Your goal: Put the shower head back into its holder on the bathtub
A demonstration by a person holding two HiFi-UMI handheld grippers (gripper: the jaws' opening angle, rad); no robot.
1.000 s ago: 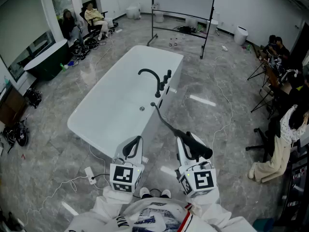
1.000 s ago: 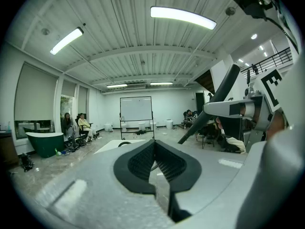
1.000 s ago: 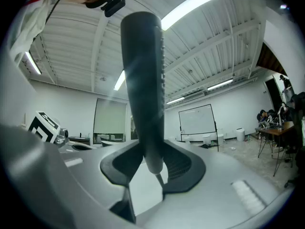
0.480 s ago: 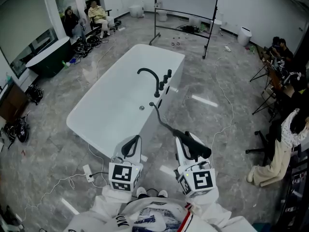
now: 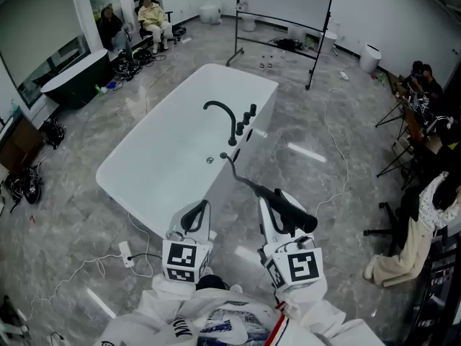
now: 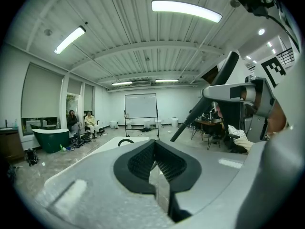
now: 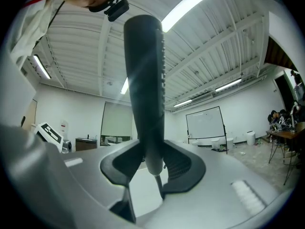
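A white bathtub (image 5: 155, 171) stands ahead, with a black curved faucet (image 5: 222, 112) and black knobs (image 5: 246, 120) on its right rim. A black hose (image 5: 241, 179) runs from that rim to the black shower head (image 5: 294, 215). My right gripper (image 5: 278, 206) is shut on its handle, which stands upright between the jaws in the right gripper view (image 7: 145, 80). My left gripper (image 5: 196, 216) is beside it near the tub's near end, shut, with nothing between its pads (image 6: 143, 161). The left gripper view shows the shower head (image 6: 205, 106) at the right.
A whiteboard on a black stand (image 5: 284, 6) is behind the tub. A dark green tub (image 5: 68, 78) and seated people (image 5: 151, 16) are at the back left. More people and desks (image 5: 425, 121) are at the right. Cables and a power strip (image 5: 122, 253) lie on the floor at the left.
Both grippers have edged forward toward the tub's near end. The right one still holds the shower head and the left one has stayed shut.
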